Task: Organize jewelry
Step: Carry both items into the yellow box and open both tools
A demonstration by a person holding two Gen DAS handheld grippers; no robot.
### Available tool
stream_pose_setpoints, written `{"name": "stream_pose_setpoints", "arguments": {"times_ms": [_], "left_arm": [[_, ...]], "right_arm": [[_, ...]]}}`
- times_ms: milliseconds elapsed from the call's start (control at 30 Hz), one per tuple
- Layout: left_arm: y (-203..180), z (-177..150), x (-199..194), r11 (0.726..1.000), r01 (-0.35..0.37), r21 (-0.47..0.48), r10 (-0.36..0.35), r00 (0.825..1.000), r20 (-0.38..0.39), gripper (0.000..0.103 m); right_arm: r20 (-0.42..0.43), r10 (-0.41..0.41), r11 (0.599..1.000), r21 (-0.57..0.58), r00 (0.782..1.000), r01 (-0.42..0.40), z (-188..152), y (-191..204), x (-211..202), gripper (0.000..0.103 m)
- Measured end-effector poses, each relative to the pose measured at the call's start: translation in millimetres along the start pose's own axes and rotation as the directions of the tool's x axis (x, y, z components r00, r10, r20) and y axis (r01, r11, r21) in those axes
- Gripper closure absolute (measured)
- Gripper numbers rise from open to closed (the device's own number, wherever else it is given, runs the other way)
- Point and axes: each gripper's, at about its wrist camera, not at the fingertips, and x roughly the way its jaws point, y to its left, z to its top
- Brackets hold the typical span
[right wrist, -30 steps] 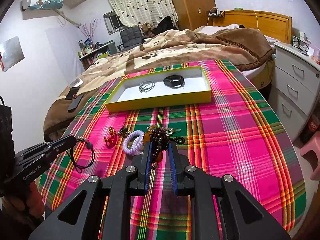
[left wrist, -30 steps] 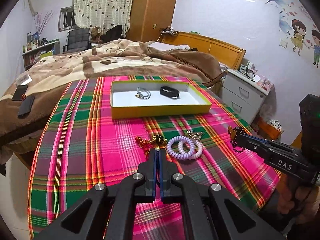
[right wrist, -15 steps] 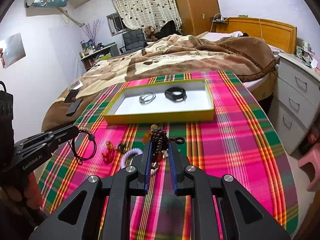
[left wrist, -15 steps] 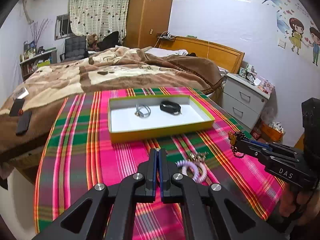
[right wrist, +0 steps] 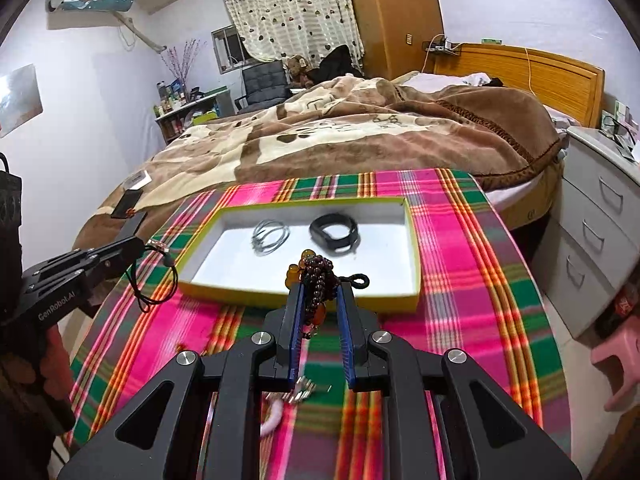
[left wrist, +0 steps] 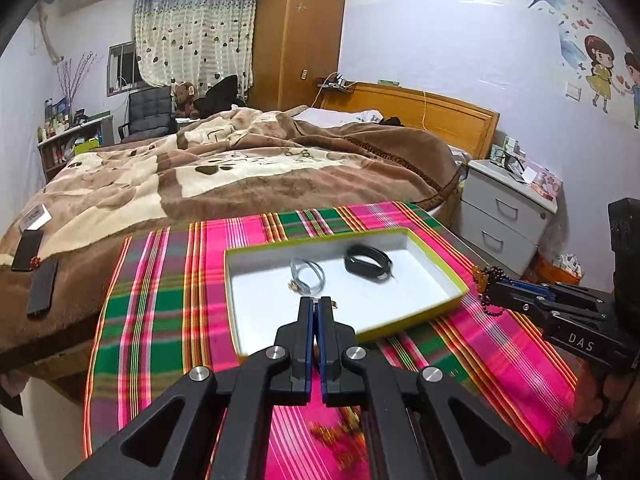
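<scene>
Both tongs are carrying jewelry toward the tray (right wrist: 412, 240), which is lying just ahead, long side across. The right tongs (right wrist: 319, 296), nearer, are clamping a glossy dark bead bracelet (right wrist: 318, 276). The left tongs (left wrist: 318, 304) are pinched fully closed on a thin black cord (right wrist: 154, 280), seemingly with a small metal charm.

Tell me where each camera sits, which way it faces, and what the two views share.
Left wrist: rides the left tool, shut on a thin black cord, looking down over the yellow-rimmed white tray toward the bed; the right tool shows at right.
Right wrist: rides the right tool, shut on a dark red beaded bracelet, facing the same tray; the left tool and its cord show at left.
Shared: tray, black band, silver rings, pink plaid cloth.
</scene>
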Motion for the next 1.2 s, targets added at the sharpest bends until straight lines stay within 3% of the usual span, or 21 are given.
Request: {"name": "stream_pose_setpoints", "arguments": {"times_ms": [400, 700, 1200], "left_arm": [[37, 36, 81, 1.000, -0.022, -0.007, 0.022, 0.999, -0.044, 0.102], [53, 39, 135, 0.999, -0.038, -0.003, 0.037, 0.993, -0.108, 0.101], [57, 38, 178, 0.996, -0.090, 0.012, 0.090, 0.971, -0.221, 0.101]], "right_arm": [[-0.067, -0.031, 1.000, -0.005, 0.997, 0.031, 37, -34, 75, 0.086], [-0.133, -0.031, 0.999, 0.019, 0.991, 0.034, 50, -52, 125, 0.086], [-0.217, -0.059, 0.998, 0.007, 0.974, 0.062, 59, -58, 167, 0.086]]}}
